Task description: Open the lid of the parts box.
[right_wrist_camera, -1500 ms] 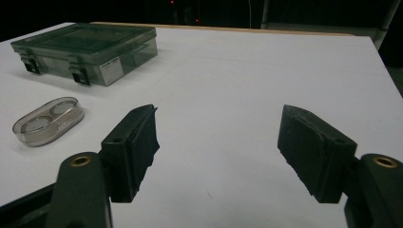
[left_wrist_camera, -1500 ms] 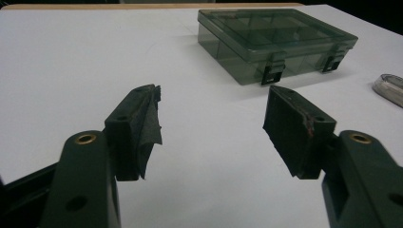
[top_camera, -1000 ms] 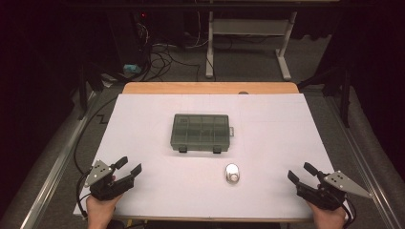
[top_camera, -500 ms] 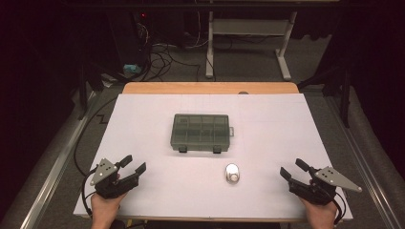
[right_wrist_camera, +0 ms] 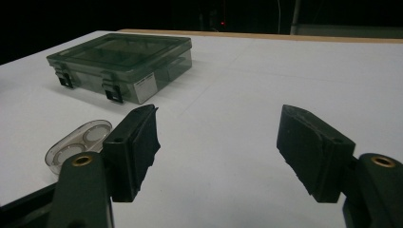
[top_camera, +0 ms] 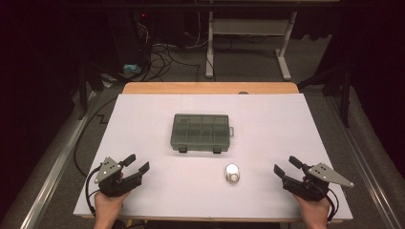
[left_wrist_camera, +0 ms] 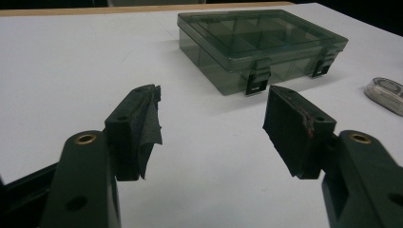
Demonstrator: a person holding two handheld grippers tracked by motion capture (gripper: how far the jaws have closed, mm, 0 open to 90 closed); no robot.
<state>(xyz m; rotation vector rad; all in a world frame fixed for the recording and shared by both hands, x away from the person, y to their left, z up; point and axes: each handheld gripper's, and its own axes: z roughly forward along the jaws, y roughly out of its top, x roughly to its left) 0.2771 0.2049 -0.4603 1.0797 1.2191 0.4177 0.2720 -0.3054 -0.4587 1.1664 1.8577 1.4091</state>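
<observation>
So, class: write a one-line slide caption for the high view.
Two open grippers, left and right, rest near a closed box and small case.

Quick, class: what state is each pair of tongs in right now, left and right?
Left tongs: open, holding nothing, above the white table.
Right tongs: open, holding nothing.

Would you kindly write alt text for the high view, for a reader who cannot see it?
Two hand-held grippers, the left gripper and the right gripper, rest open at the near corners of a white table. Between them lie a closed, smoky-clear compartment box and, nearer the person, a small clear case.
</observation>
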